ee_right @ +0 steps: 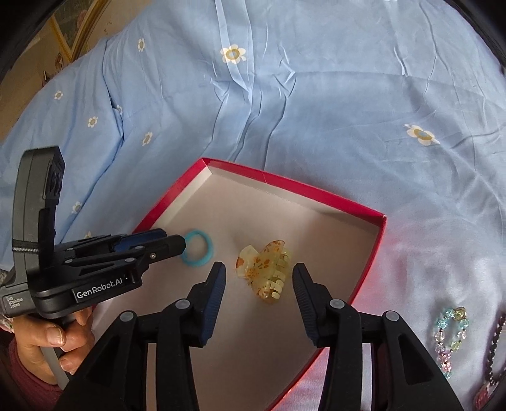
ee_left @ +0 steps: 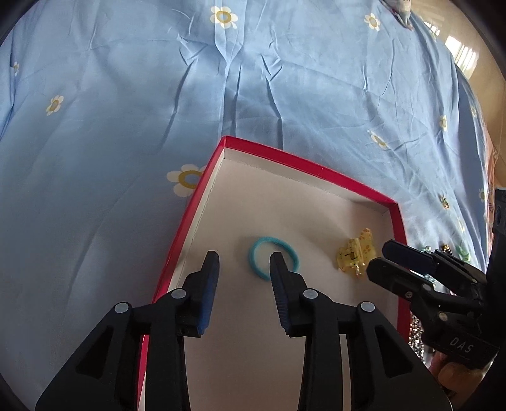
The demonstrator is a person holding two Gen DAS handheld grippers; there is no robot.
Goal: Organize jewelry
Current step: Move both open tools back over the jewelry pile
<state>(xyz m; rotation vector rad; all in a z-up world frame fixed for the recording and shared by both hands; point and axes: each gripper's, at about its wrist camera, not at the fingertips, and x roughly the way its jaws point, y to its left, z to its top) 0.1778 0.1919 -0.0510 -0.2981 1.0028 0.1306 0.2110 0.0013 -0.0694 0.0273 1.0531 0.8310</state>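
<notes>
On the blue sheet [ee_right: 316, 95] sits the red box [ee_right: 319, 194], holding a claw clip [ee_right: 264, 273] and teal hair tie [ee_right: 197, 249] — two pieces stowed. Both grippers — left [ee_left: 243, 272], right [ee_right: 259, 281] — hover apart, empty. A beaded bracelet [ee_right: 450, 340] and dark chain [ee_right: 496, 344] wait outside.

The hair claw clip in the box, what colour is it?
Translucent yellow with orange spots; right wrist view shows it best.

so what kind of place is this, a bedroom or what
Probably a bedroom: everything sits on a bed with a wrinkled blue flowered sheet, a red box lies open on it, and a framed picture leans by the wall.
</notes>
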